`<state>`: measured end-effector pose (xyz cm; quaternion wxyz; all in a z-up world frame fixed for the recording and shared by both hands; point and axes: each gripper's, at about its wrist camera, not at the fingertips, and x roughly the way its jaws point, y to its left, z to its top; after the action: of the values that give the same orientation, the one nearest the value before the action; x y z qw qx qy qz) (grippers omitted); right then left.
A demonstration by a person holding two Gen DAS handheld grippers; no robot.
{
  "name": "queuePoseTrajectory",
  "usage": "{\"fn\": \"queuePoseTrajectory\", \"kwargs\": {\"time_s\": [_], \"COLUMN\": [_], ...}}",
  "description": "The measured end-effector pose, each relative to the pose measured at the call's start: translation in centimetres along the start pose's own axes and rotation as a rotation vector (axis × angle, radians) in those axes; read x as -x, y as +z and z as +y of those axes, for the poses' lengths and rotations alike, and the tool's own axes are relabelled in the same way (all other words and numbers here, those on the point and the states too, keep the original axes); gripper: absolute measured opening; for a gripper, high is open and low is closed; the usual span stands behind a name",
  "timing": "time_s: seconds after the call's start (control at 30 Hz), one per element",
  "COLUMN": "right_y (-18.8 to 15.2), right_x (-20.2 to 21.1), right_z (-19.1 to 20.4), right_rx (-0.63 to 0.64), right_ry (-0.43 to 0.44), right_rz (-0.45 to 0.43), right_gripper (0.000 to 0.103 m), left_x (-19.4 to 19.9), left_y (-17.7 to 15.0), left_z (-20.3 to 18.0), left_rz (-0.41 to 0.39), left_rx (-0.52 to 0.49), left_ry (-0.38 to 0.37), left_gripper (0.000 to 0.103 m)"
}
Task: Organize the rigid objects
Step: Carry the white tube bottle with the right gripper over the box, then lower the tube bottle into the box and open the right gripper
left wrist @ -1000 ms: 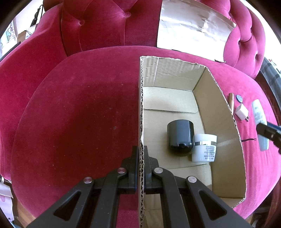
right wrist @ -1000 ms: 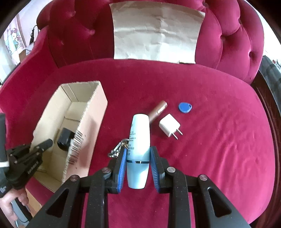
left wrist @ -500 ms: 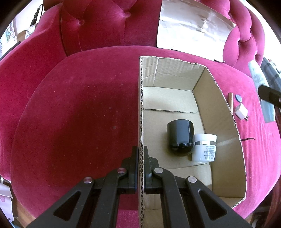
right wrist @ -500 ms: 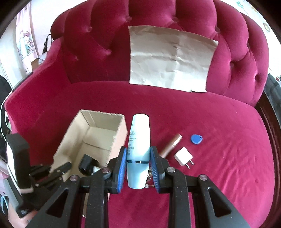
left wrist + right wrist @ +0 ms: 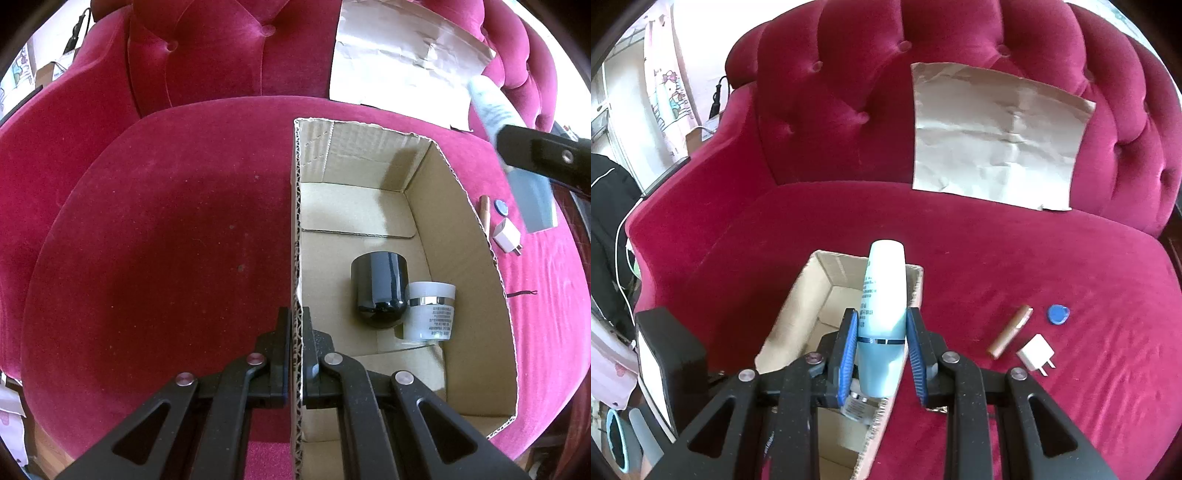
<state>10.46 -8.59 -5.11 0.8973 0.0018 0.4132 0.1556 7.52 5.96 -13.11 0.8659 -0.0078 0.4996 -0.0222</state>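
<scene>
Gleaming white-and-pale-blue bottle, silver-banded, between blue-padded jaws above cardboard box

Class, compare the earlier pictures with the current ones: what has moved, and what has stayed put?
The right gripper, still shut on the blue bottle, has lifted it off the sofa and carried it left, over the cardboard box. The left gripper still clamps the box wall; the black jar and white jar have not moved.
</scene>
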Motion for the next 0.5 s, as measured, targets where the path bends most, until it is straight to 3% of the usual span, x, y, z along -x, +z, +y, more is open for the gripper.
{"fn": "queuePoseTrajectory", "kwargs": {"time_s": [0.5], "right_y": [-0.5], "right_x": [-3.9], "right_z": [1.8], "right_rx": [-0.012], "right_ry": [0.054], "right_rz": [0.07], "right_gripper": [0.028], "left_x": [0.0], "left_y": [0.0], "left_z": [0.0], "left_rz": [0.001], "left_rx": [0.001], "left_ry": [-0.003], "left_gripper": [0.003]}}
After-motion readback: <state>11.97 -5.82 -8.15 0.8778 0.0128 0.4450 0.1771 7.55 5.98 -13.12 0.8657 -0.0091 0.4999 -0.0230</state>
